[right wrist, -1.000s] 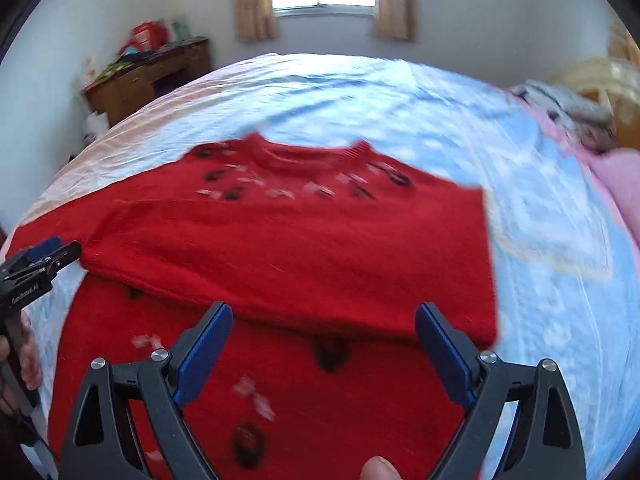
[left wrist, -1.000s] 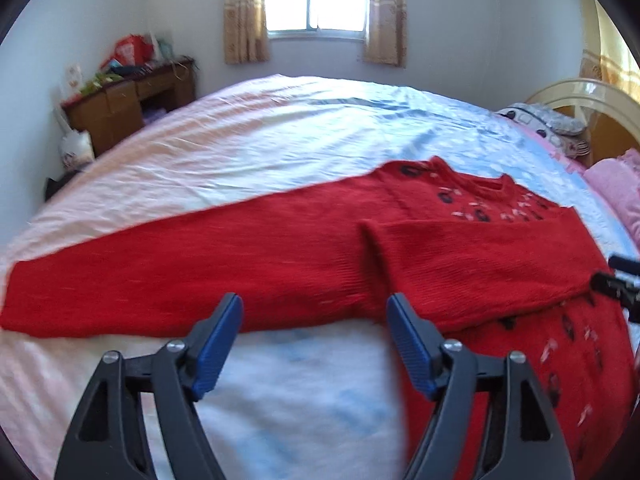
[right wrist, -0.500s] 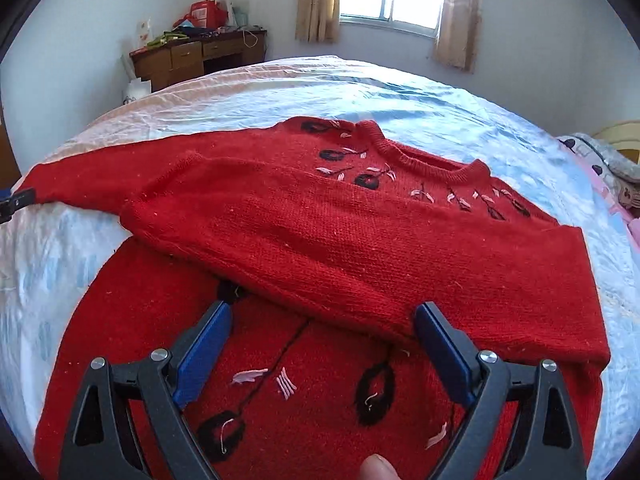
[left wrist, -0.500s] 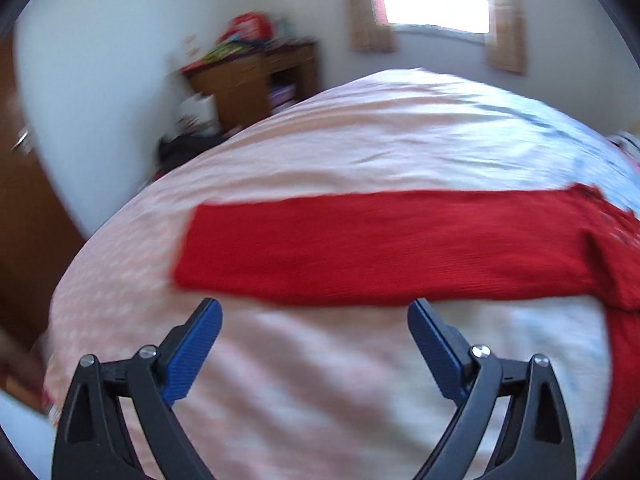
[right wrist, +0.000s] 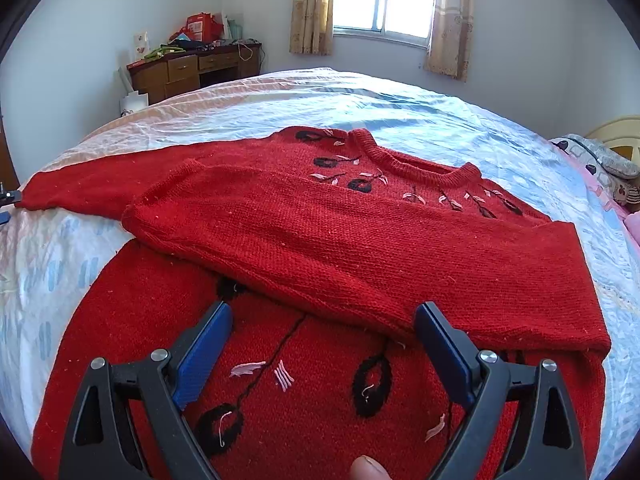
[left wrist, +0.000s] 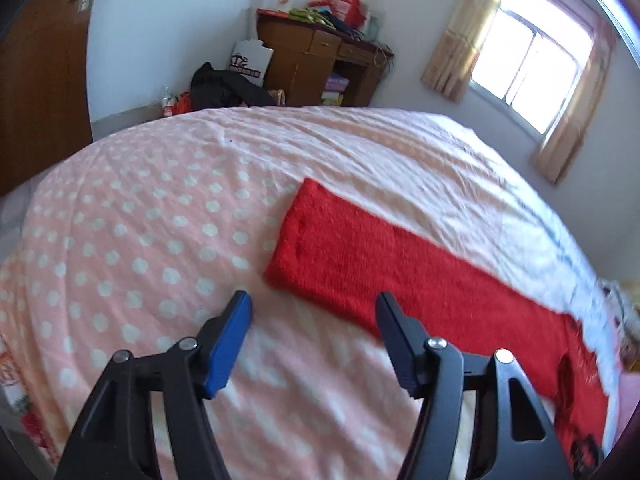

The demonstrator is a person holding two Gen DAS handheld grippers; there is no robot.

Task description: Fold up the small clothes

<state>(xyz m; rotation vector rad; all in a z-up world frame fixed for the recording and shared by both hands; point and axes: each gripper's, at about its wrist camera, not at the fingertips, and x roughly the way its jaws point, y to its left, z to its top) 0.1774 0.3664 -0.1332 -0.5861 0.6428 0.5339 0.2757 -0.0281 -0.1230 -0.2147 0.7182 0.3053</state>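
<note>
One red sweater (right wrist: 360, 240) lies flat on the bed (right wrist: 400, 108), collar at the far side, w/ one sleeve folded across its chest and the other sleeve (left wrist: 360, 264) stretched out to the left. Left gripper (left wrist: 314, 312) hangs just near of that sleeve's cuff end; its jaws have just been closing, parted, nothing btwn them. Right gripper (right wrist: 324, 326) hovers over the sweater's near body, jaws wide apart, grasping nothing. A fingertip (right wrist: 368, 468) shows at the near edge.
</note>
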